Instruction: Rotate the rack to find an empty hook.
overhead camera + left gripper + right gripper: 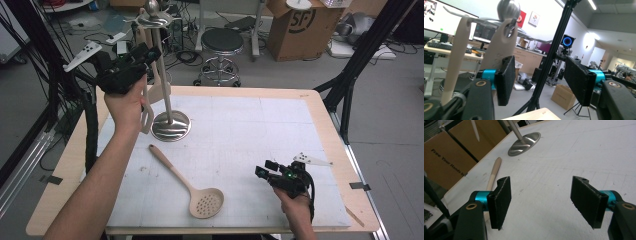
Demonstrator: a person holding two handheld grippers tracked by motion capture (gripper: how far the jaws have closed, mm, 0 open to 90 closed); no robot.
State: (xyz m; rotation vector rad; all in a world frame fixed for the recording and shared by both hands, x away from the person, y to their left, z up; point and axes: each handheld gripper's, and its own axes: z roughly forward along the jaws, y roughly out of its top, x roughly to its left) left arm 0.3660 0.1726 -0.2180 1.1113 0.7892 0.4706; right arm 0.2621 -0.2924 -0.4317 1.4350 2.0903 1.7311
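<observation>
Forearms: two bare forearms enter from the bottom of the high view, each hand carrying a gripper.
Right gripper (264, 169): low over the white bench (260, 125) near its front right; jaws stand wide with nothing between them.
Left gripper (150, 51): raised beside the top of the utensil stand (170, 125); jaws stand apart with nothing pressed between the pads, the hung utensils just to one side.
Hung utensils: two beige tools hang by their handle holes from the stand's hooks, one a flat-handled piece (499, 47), the other a slimmer handle (455, 57).
Slotted spoon (192, 187): lies flat on the bench between the two hands, bowl towards the front edge, handle angled up towards the stand's base.
Handling: the spoon looks light, stiff and smooth, probably a little slippery; the mid-handle seems the best place to grip, leaving the end free for a hook.
Stand: polished metal with a broad base, likely steady yet tippable if knocked high up.
Writing: a cardboard box (299, 27) bears "SF"; another box (446, 162) reads "Free Your Hands".
</observation>
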